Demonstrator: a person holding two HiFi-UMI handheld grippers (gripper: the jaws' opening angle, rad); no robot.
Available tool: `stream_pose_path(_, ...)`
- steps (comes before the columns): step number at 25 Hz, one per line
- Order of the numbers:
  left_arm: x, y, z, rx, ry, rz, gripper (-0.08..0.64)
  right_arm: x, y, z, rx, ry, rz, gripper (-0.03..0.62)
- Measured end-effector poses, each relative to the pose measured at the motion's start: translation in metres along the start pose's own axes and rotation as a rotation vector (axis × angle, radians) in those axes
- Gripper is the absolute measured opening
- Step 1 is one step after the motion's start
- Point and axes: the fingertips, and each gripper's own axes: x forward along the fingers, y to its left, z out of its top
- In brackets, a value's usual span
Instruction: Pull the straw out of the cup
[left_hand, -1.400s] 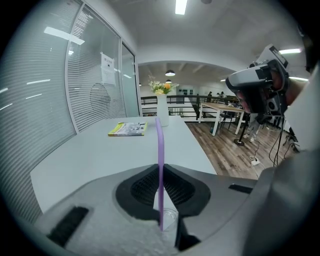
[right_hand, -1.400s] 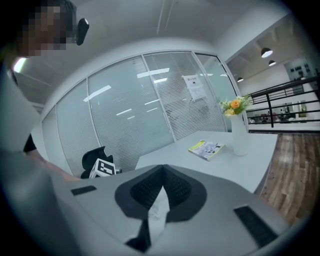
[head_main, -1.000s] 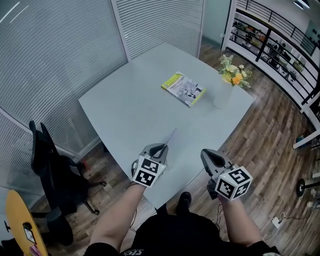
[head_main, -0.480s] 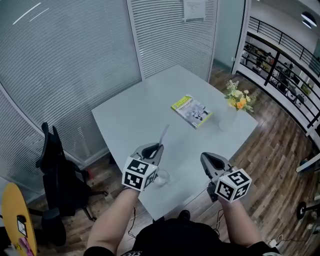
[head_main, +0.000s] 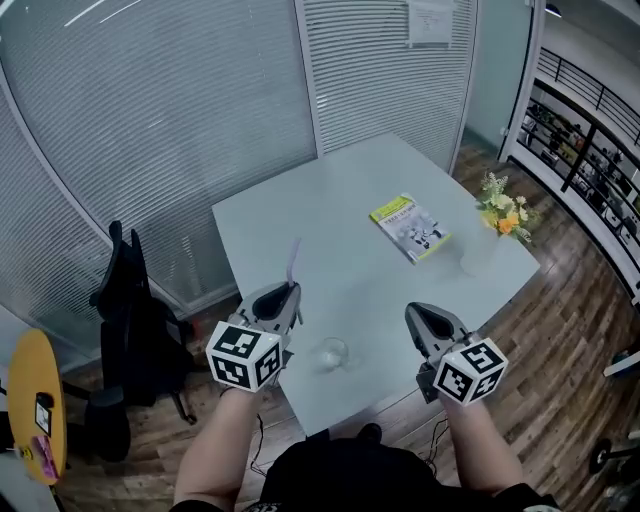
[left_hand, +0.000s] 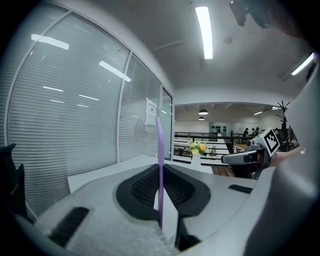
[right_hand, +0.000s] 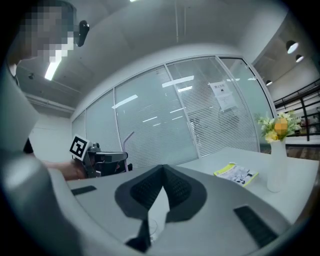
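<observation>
One slip was the main risk here. The purple straw (head_main: 293, 262) stood upright, pinched only near its lower end by the left hand-held gripper (head_main: 281, 298). A thin, smooth tube held that low could probably pivot or slide free if the grip eased or the hand tilted. A dropped straw might have missed the bench (head_main: 340, 240) altogether, since that hand-held gripper hung roughly over the bench's near left edge. The clear cup (head_main: 333, 353), standing empty close to the near edge, looked light enough to be tipped or swept off by a careless pass of either hand. The left hand-held gripper's jaws were clamped tight on the straw, which was wholly out of the cup, above it and to its left. The right hand-held gripper (head_main: 415, 314), jaws together on nothing, hovered about over the near edge to the cup's right, touching nothing.
</observation>
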Motion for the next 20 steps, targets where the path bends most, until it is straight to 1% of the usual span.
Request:
stream_pose_path(4,-0.022,0.015,-0.008,-0.023,-0.011,0.055,0.029,0.005,0.009,-0.004,-0.004,-0.004,0.017,0.005)
stream_pose_path(8,-0.045,0.030,-0.013,-0.033,-0.029,0.069,0.029,0.005,0.023,-0.009,-0.024,0.000,-0.011,0.005)
stream_pose_path(11,-0.065,0.045,-0.016,-0.016,-0.044,0.066,0.030,0.004,0.034,-0.007,-0.046,-0.017,-0.076,0.005)
stream_pose_path(15,-0.094,0.072,-0.023,0.002,-0.057,0.055,0.029,0.010,0.057,0.001,-0.077,-0.066,-0.179,0.004)
stream_pose_path(18,-0.104,0.088,-0.040,0.021,-0.059,0.033,0.029,0.018,0.079,-0.002,-0.130,-0.085,-0.242,0.003)
stream_pose_path(20,-0.104,0.092,-0.058,0.026,-0.049,0.012,0.029,0.022,0.092,-0.015,-0.168,-0.081,-0.279,0.004)
